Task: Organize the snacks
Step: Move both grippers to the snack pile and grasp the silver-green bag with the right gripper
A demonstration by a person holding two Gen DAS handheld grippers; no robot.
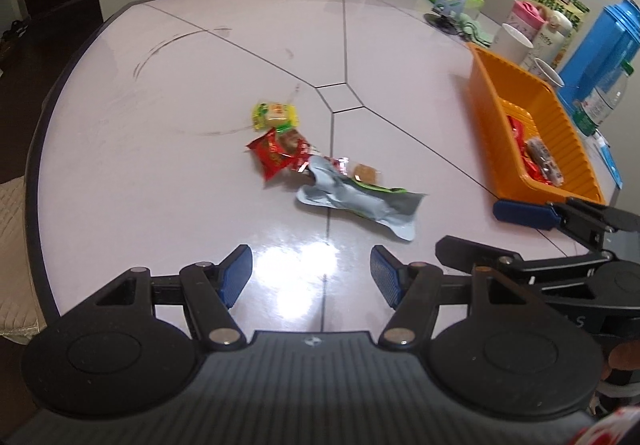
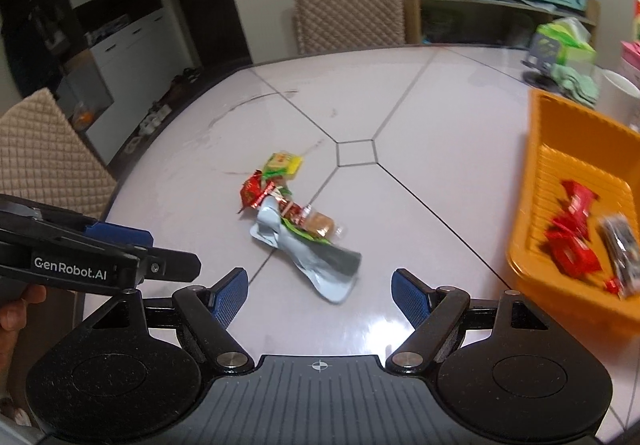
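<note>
From my left wrist camera I see my left gripper (image 1: 311, 277) hanging over the pale table (image 1: 200, 85) with its blue pads spread wide and nothing between them. Ahead lies a loose cluster of snacks: a yellow packet (image 1: 275, 115) farthest off, a red packet (image 1: 278, 152) just beside it, then a grey pouch (image 1: 358, 201) nearest me, with a small brown biscuit pack (image 1: 365, 173) touching its upper edge. My right gripper (image 1: 536, 223) reaches in from the right, near the orange basket (image 1: 508, 85). The basket holds red wrappers (image 1: 520, 133) and what looks like a dark bar (image 1: 544, 157), though it is blurred.
</note>
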